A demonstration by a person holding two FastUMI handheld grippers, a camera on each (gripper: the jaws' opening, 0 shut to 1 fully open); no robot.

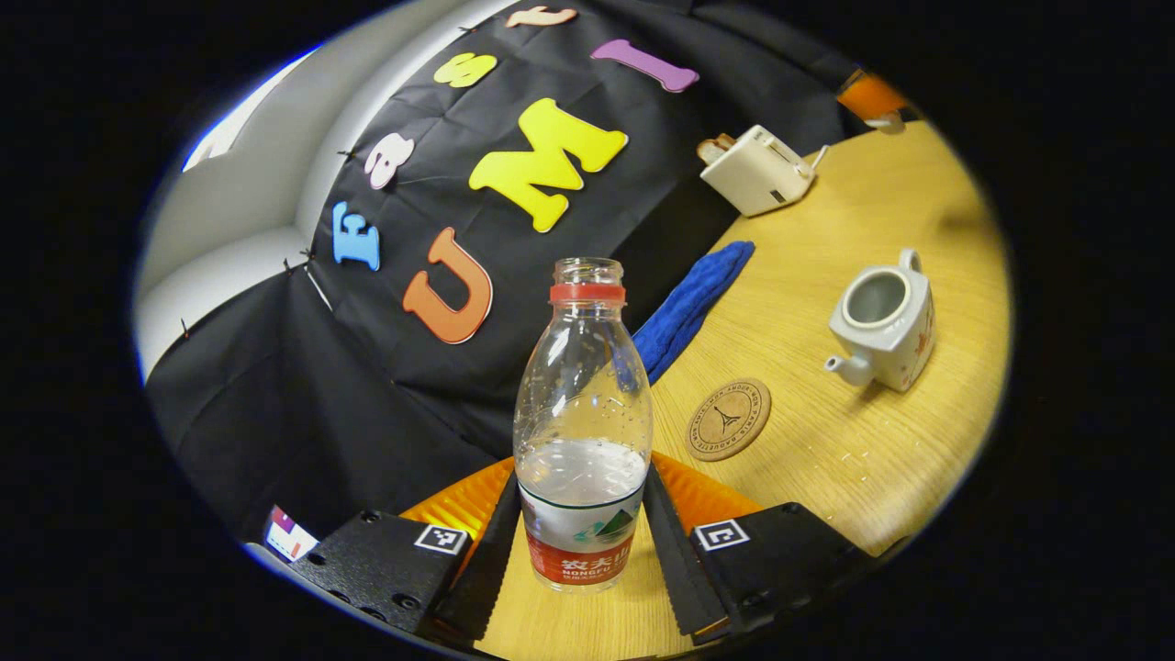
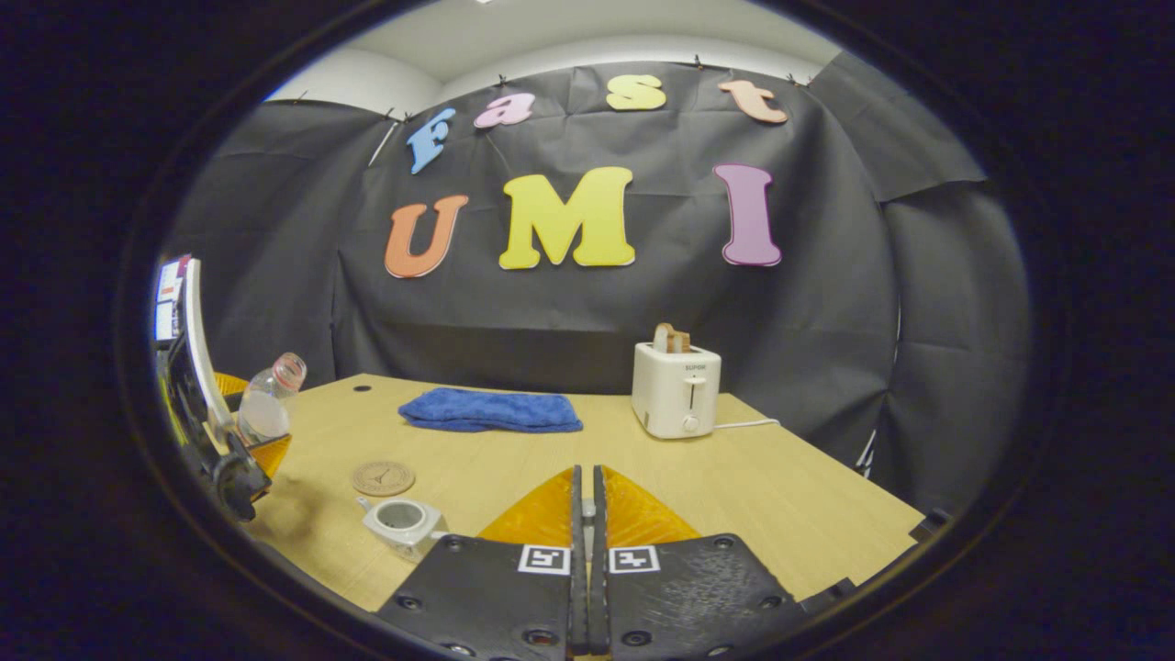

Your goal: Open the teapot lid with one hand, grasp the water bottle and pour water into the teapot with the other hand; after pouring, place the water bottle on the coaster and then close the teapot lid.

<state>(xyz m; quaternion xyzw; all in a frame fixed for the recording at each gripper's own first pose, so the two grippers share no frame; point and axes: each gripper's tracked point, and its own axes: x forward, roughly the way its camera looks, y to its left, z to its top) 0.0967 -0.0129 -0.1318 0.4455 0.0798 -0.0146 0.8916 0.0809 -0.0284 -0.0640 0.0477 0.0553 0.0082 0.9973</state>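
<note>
Teapot [image 1: 883, 323] was already open, lid pinched between our right gripper [image 2: 587, 514] jaws, though barely visible. Left gripper [image 1: 580, 542] clamped bottle [image 1: 583, 431], uncapped, part-full, lifted near coaster [image 1: 728, 419]. Pour state unclear; coaster placement and lid closing remained.

A staged recording booth: black cloth wall [image 2: 587, 312] behind a wooden table [image 2: 780, 496] set with a toaster [image 2: 676, 390] and towel [image 2: 491, 409].

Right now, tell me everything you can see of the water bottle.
The water bottle is clear plastic with a red neck ring, uncapped, and a printed label low down. It is under half full. It stands upright in the left gripper, whose fingers press its lower sides, above the wooden table.
</note>
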